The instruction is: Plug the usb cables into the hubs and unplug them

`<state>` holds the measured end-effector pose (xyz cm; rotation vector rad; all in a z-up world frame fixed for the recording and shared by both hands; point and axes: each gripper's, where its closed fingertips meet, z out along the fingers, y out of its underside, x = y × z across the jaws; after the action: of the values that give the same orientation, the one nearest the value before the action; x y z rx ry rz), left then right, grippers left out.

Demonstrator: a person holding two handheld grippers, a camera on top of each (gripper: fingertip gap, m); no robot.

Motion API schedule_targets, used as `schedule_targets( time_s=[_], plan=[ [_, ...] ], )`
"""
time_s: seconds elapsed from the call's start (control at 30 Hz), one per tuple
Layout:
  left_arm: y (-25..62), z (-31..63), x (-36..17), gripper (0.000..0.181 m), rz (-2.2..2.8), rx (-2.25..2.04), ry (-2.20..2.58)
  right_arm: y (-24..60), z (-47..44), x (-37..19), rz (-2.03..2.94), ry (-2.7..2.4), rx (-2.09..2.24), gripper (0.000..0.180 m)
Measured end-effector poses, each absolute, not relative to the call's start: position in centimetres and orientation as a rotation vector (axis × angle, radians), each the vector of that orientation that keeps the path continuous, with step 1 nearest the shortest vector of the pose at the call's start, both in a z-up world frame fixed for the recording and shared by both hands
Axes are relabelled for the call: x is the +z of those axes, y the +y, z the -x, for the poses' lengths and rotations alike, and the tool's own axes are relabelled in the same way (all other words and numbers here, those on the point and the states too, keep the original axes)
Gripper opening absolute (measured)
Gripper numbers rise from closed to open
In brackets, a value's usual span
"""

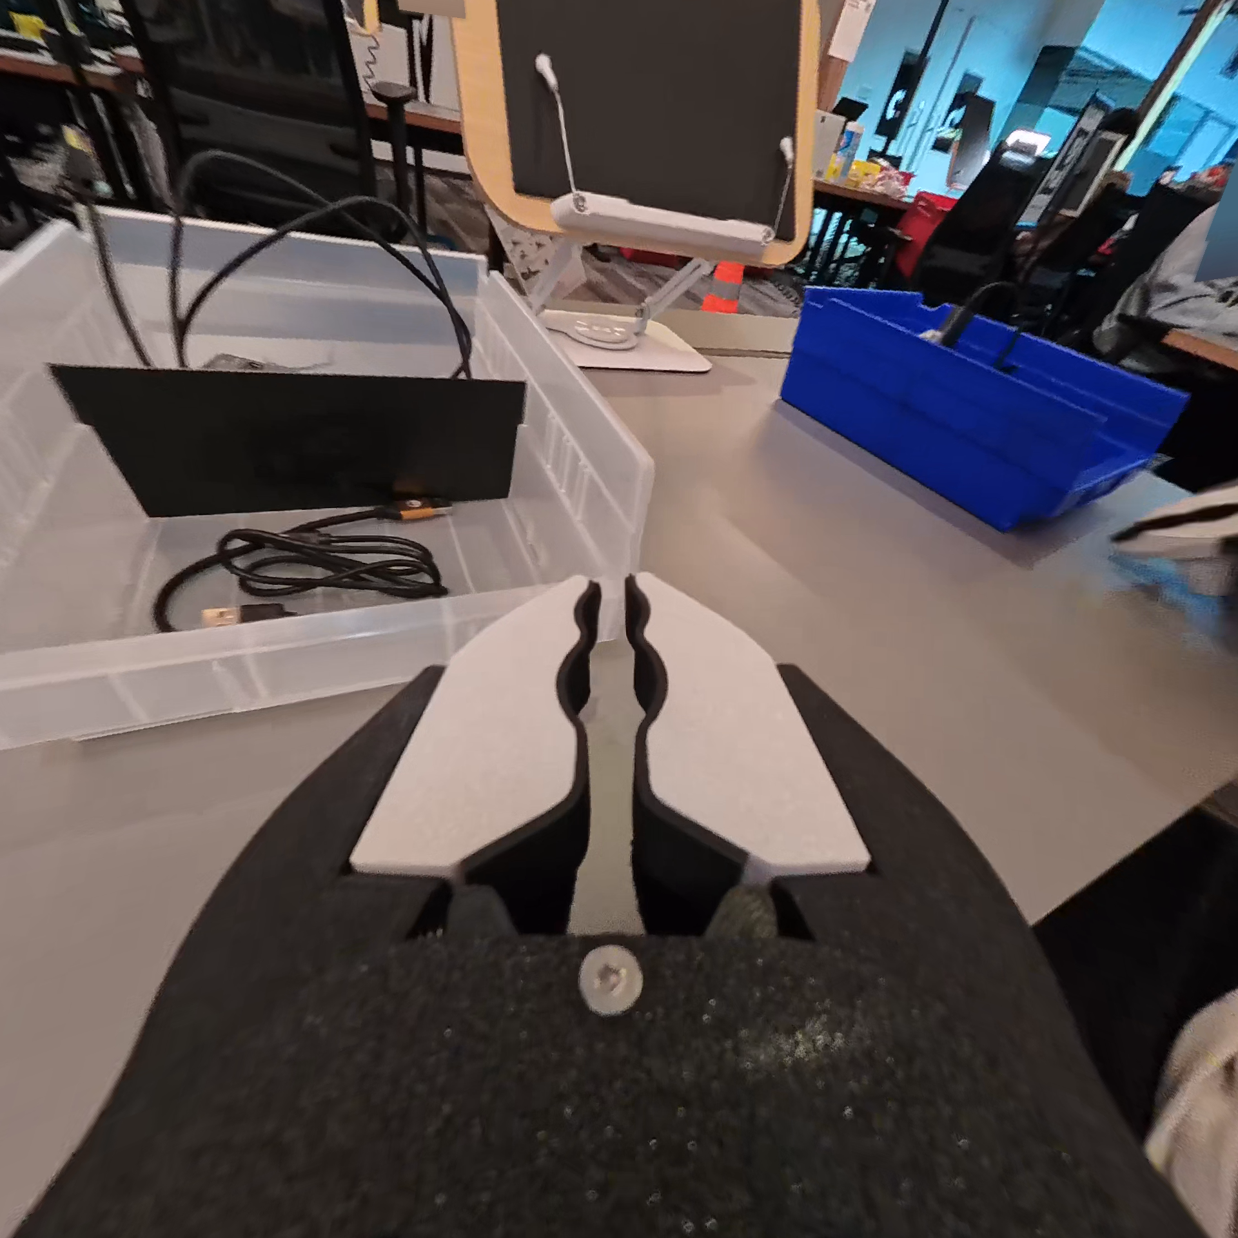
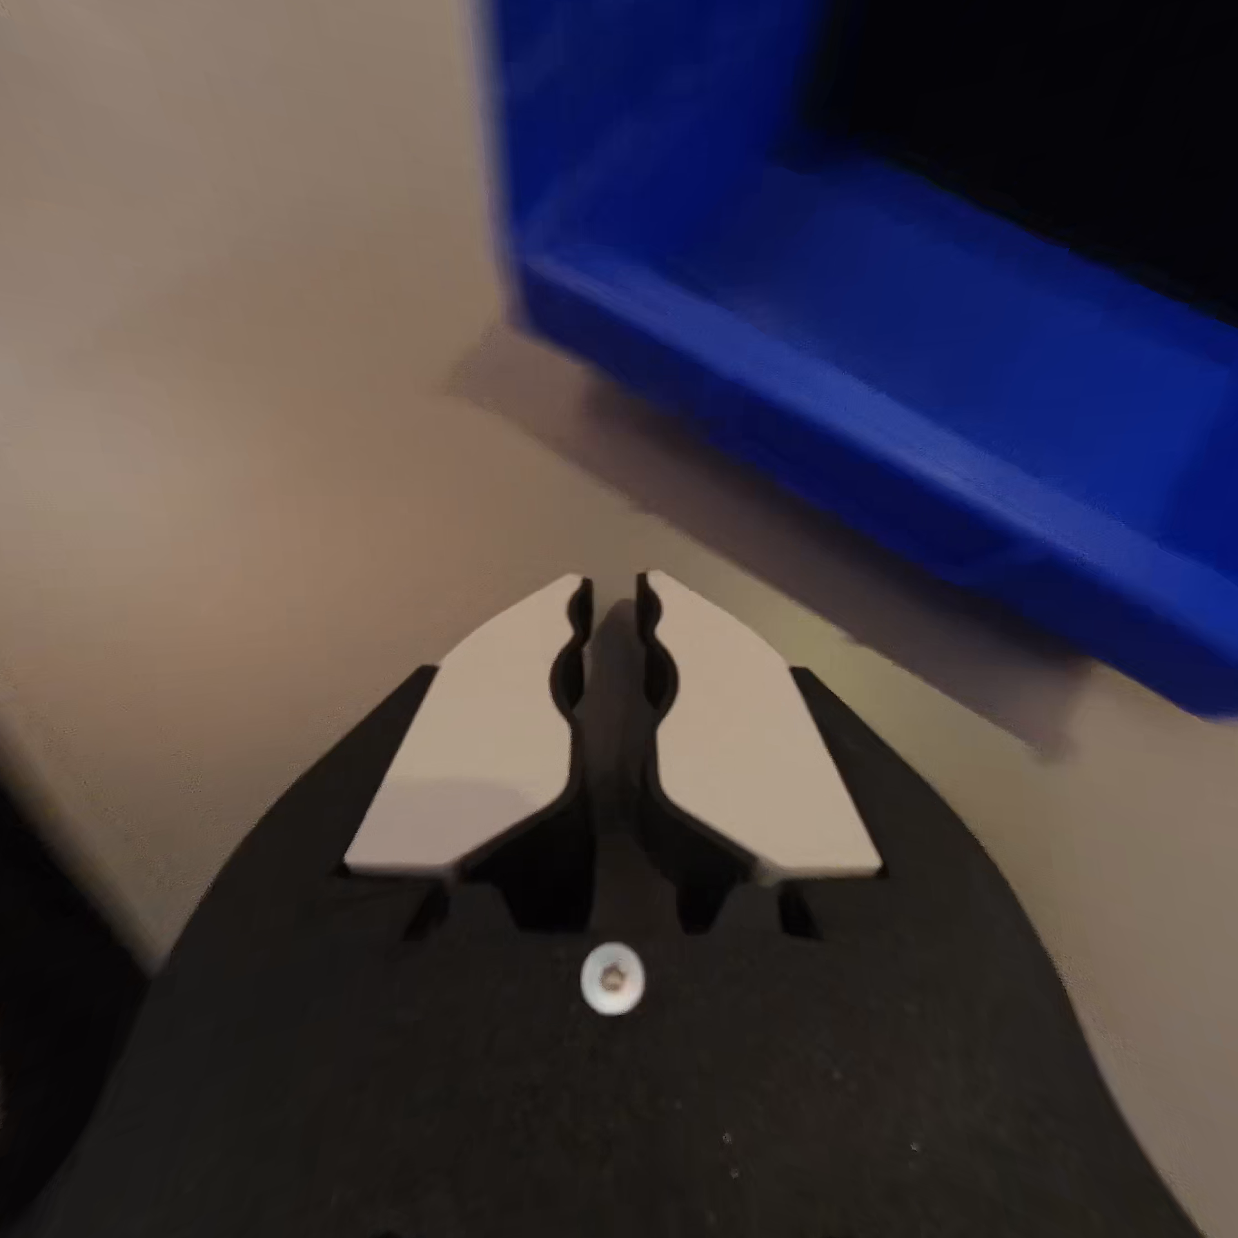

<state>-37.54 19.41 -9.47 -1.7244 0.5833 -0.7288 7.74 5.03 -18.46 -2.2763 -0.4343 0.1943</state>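
Note:
A clear plastic bin (image 1: 201, 676) stands on the left of the table in the left wrist view. A black divider (image 1: 301, 435) crosses it. In front of the divider lies a coiled black USB cable (image 1: 335, 563) with a silver plug (image 1: 224, 615), and an orange-and-black connector (image 1: 415, 507). More black cables (image 1: 429, 268) rise from behind the divider, where a grey device (image 1: 234, 362) is mostly hidden. My left gripper (image 1: 608, 589) is shut and empty, just off the bin's near right corner. My right gripper (image 2: 614, 583) is shut and empty over the bare table, near a blue bin (image 2: 871, 375).
The blue bin (image 1: 951, 429) sits at the right with a black cable (image 1: 954, 325) sticking out of it. A wood-framed board on a white stand (image 1: 643, 134) stands at the back. A person's sleeve (image 1: 1192, 301) shows at the far right. The right wrist view is blurred.

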Motion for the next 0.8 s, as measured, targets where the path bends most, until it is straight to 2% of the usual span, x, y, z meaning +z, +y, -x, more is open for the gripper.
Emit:
schedule_targets(
  time_s=[0.03,0.1,0.17,0.3,0.47,0.63,0.8],
  plan=[
    [19.4,37.0,-9.6,0.006,1.728,-0.763,0.578,6.1,-9.6,-18.5,2.290,-0.328,0.057,0.012],
    [19.4,36.1,-10.1,0.006,1.748,-0.814,0.576,7.3,-11.8,-17.6,2.241,-0.201,-0.106,0.000],
    [19.3,35.3,-10.6,0.006,1.779,-0.841,0.596,7.8,-12.7,-15.8,2.126,-0.128,-0.166,0.000],
    [19.3,35.1,-10.3,0.005,1.756,-0.827,0.602,7.1,-12.2,-13.6,1.994,-0.020,0.044,0.000],
    [18.8,33.6,-10.4,0.005,1.745,-0.850,0.649,6.1,-9.7,-12.1,1.904,-0.164,0.284,0.000],
    [18.2,30.9,-10.6,0.006,1.735,-0.901,0.726,7.3,-17.4,-10.4,1.845,0.043,-0.145,0.001],
    [17.9,30.4,-10.2,0.006,1.722,-0.904,0.734,6.9,-21.4,-9.8,1.841,0.147,-0.321,0.016]
  ],
)
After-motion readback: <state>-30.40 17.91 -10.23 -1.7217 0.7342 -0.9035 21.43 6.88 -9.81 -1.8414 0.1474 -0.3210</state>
